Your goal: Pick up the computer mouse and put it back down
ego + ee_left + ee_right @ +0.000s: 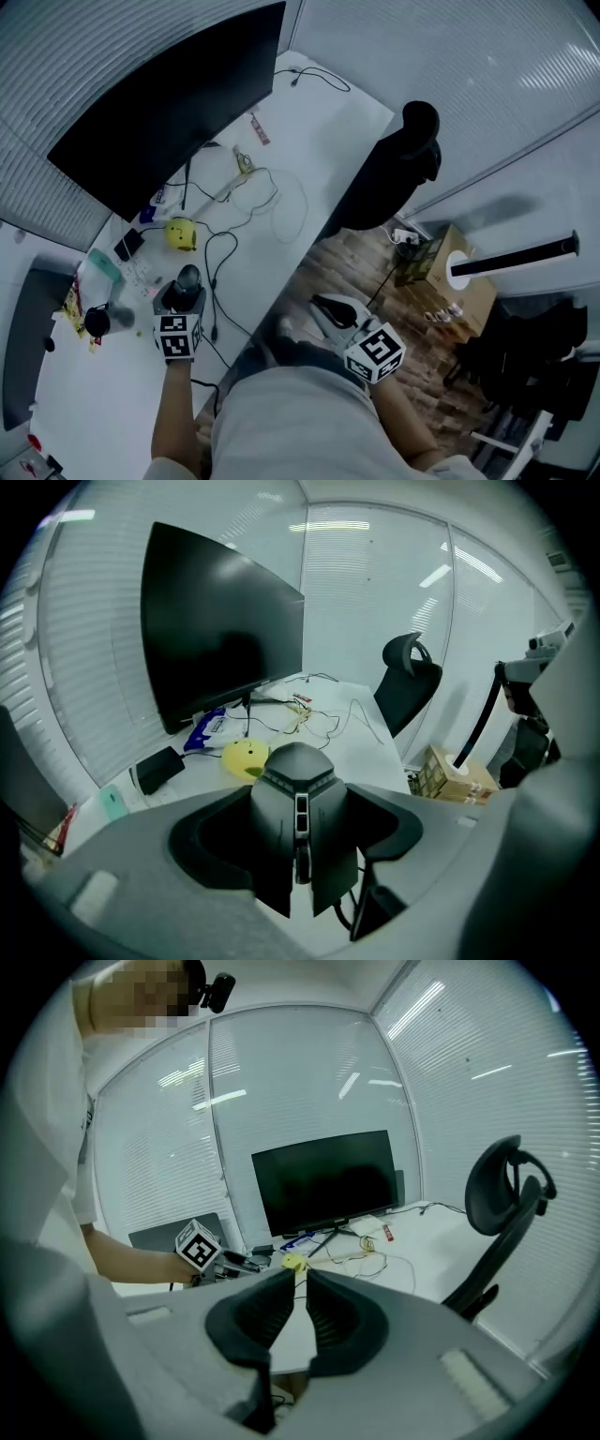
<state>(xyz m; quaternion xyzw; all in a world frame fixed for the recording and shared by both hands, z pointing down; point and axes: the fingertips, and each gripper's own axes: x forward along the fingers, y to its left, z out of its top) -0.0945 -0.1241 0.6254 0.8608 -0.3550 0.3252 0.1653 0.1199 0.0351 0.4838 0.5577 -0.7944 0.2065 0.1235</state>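
1. L gripper (183, 292): jaws pinched the mouse (296, 778) by both sides, w/ its nose pointing away toward the monitor (169, 94).
2. Mouse was over the near-left part of the desk (309, 141), just short of a yellow ball (180, 233). Left gripper view showed it from above desk level. Couldn't tell whether its underside touched the top.
3. A black cable (212, 281) ran over the desk just right of the mouse & L gripper, toward the front edge.
4. R gripper (302, 1283): jaws pressed almost together, only a slit btwn them, nothing in it. It was held off the desk's front edge, over the wood floor (356, 272), close to the person's body & well apart from the mouse.
5. Beyond the mouse: yellow ball, a black box (128, 245) to its left, then the monitor standing along the blinds.
6. Thin loose wires (272, 202) lay mid-desk, past the ball.
7. A black chair (394, 169) stood at the desk's edge, w/ a cardboard box (450, 272) on the floor near it.
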